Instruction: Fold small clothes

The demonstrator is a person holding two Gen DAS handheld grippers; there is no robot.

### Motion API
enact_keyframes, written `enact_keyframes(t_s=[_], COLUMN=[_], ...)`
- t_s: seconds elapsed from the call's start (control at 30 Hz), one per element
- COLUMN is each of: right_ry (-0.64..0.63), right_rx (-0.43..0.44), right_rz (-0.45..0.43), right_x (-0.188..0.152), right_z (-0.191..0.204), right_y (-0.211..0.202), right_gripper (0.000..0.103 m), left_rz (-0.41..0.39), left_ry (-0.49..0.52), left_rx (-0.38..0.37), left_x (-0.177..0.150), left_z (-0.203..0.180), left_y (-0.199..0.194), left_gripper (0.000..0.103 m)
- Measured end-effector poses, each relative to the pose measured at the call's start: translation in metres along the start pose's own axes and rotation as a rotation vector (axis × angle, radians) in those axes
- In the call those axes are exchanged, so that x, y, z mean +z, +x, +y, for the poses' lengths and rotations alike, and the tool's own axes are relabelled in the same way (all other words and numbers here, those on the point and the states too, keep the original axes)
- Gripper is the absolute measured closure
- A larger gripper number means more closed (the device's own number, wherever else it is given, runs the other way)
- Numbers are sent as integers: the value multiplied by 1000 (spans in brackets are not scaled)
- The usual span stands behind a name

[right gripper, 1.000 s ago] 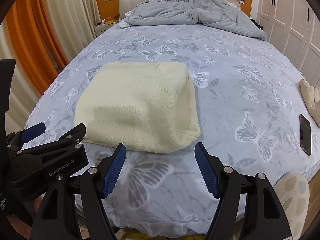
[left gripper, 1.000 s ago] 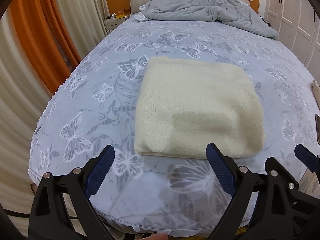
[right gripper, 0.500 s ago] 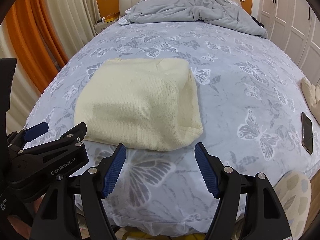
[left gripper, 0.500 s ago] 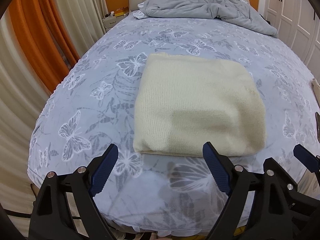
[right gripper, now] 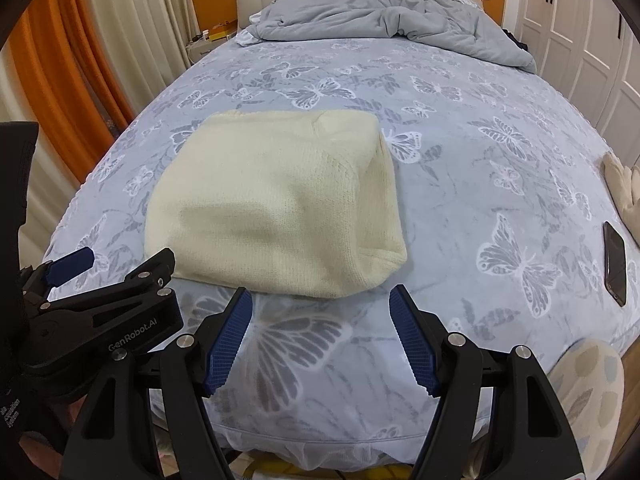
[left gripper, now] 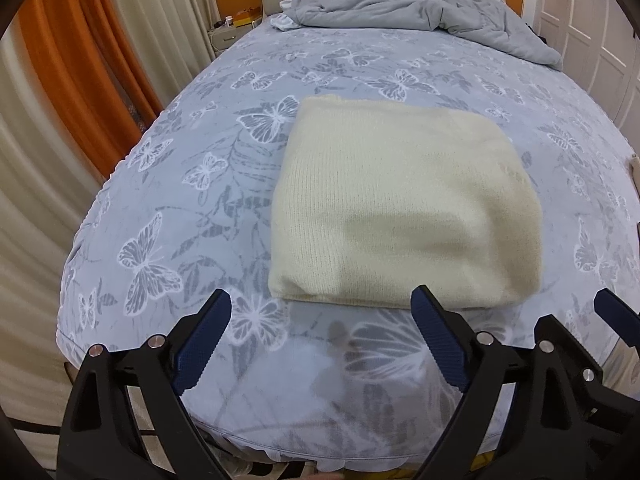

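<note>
A cream knitted garment (left gripper: 400, 208) (right gripper: 276, 204) lies folded into a rough rectangle on the butterfly-print bed sheet (left gripper: 208, 216) (right gripper: 460, 184), near the bed's foot. My left gripper (left gripper: 320, 320) hovers open just short of the garment's near edge, nothing between its blue pads. My right gripper (right gripper: 320, 316) is open too, short of the garment's near right corner, with only sheet between its fingers. In the right wrist view the left gripper's black body (right gripper: 100, 320) shows at the lower left. The right gripper's blue tip (left gripper: 616, 312) peeks in at the lower right of the left wrist view.
A rumpled grey duvet (right gripper: 380, 12) is piled at the headboard. A dark phone (right gripper: 615, 262) and a beige cloth item (right gripper: 622, 188) lie near the bed's right edge. Orange and cream curtains (left gripper: 80, 80) hang on the left; white wardrobe doors (right gripper: 580, 40) stand on the right.
The view tips slightly across the frames, so the headboard slides up in the picture. Garment and both grippers stay as they were, jaws equally wide.
</note>
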State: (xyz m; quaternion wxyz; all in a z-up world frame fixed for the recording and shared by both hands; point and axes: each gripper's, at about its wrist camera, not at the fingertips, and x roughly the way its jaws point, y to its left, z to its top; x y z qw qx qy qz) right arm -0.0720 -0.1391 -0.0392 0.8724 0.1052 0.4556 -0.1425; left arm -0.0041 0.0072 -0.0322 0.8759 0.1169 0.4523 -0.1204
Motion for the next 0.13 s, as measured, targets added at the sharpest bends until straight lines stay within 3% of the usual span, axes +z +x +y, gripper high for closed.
enact_keyframes(t_s=[0.13], right_ry=[1], right_rx=[0], right_rz=[3], right_x=[-1], right_z=[-1], right_y=[0], right_gripper=[34], left_rz=[-5], left_ry=[6], left_rx=[4], left_x=[-1], left_z=[-1], left_y=[0], left_gripper=[14])
